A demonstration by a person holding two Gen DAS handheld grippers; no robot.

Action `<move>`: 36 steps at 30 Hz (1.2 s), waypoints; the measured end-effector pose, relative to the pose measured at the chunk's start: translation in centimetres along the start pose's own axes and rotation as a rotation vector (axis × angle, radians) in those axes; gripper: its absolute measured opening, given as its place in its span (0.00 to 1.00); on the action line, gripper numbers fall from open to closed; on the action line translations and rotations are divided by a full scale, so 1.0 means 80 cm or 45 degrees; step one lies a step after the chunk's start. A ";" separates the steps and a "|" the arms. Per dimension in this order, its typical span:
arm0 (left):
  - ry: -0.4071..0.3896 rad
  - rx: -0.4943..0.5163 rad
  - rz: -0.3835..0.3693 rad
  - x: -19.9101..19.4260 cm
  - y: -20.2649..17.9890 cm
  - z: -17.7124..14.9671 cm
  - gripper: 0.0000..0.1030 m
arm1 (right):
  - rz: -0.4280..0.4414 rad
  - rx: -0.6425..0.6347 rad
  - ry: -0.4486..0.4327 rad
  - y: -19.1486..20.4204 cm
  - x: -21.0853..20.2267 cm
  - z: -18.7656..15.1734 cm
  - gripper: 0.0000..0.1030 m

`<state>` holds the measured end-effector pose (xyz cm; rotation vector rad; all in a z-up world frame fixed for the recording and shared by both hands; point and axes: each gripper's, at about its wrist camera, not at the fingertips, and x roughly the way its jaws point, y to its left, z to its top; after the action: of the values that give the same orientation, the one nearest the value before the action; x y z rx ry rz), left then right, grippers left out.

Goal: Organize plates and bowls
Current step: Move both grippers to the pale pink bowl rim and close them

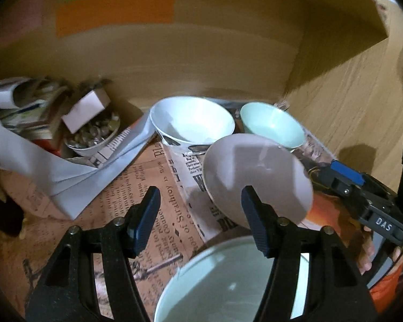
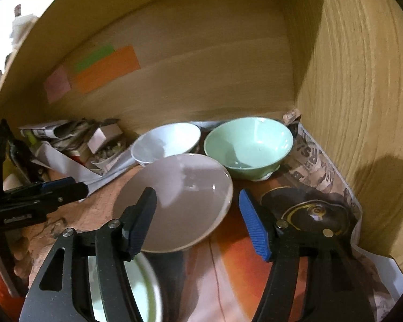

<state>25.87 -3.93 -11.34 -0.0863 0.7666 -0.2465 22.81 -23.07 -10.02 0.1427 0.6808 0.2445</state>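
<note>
Newspaper lines the wooden shelf [image 2: 344,86] where a grey plate [image 2: 174,201] rests tilted before a white bowl [image 2: 166,139] and green bowl [image 2: 248,145]; both the left claw [image 1: 201,217] and right claw [image 2: 197,220] are spread and empty, and the glazed, slippery, breakable plate looks best pinched at its rim.

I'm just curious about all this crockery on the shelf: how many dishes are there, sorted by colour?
White bowl: 1
Green bowl: 1
Grey plate: 1
Pale green dish at the near edge: 1
Black plate with gold pattern: 1
Small white bowl of odds and ends: 1
Total: 6
</note>
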 end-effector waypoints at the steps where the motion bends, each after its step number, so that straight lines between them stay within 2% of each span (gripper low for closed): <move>1: 0.015 -0.004 0.000 0.008 0.001 0.002 0.61 | -0.003 0.003 0.015 -0.003 0.005 0.000 0.59; 7: 0.102 -0.020 0.001 0.047 0.006 0.009 0.60 | -0.027 0.019 0.088 -0.017 0.033 -0.003 0.59; 10: 0.126 -0.026 -0.008 0.059 0.006 0.009 0.57 | -0.016 0.034 0.138 -0.022 0.048 -0.005 0.59; 12: 0.148 -0.014 -0.022 0.065 0.005 0.009 0.44 | 0.000 0.042 0.167 -0.024 0.056 -0.008 0.58; 13: 0.159 -0.009 -0.030 0.066 0.004 0.010 0.41 | 0.003 0.046 0.174 -0.025 0.058 -0.009 0.55; 15: 0.184 0.001 -0.039 0.072 0.002 0.010 0.33 | 0.011 0.051 0.202 -0.027 0.065 -0.010 0.45; 18: 0.192 0.009 -0.041 0.076 0.000 0.012 0.29 | 0.048 0.059 0.237 -0.029 0.073 -0.012 0.30; 23: 0.236 0.011 -0.103 0.085 -0.003 0.015 0.13 | 0.072 0.059 0.230 -0.027 0.076 -0.014 0.29; 31: 0.233 0.051 -0.054 0.089 -0.010 0.012 0.12 | 0.082 0.076 0.206 -0.025 0.070 -0.013 0.28; 36: 0.228 0.028 -0.056 0.084 -0.009 0.010 0.12 | 0.031 0.018 0.166 -0.012 0.061 -0.012 0.28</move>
<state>30.95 -6.30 -15.24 -0.0607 0.9401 -0.3077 26.02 -22.62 -13.87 0.1491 0.8108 0.2740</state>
